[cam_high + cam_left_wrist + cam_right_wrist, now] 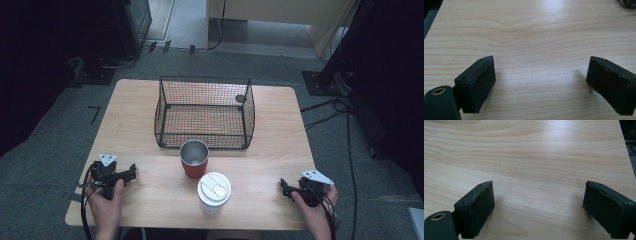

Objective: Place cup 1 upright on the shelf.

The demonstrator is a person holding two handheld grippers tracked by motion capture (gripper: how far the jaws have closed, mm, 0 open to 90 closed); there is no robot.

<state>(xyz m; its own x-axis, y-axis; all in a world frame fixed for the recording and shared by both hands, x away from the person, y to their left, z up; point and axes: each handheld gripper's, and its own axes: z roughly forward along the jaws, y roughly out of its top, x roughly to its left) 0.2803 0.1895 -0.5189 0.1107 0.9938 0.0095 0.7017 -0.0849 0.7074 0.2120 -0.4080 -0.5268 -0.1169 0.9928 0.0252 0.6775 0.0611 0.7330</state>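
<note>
While your left gripper (131,173) rests released at the table's (150,200) left edge, holding nothing, the red cup (194,159) and lidded white cup (214,193) stand centre, before the wire basket (205,112); your right gripper (284,189) likewise spread, empty. Step: pre-grasp. Next: reach inward to a cup.

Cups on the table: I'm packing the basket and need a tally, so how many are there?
2. A red cup with a steel inside stands open just in front of the wire basket; a white lidded cup stands nearer the person, beside it. The basket looks empty.
</note>
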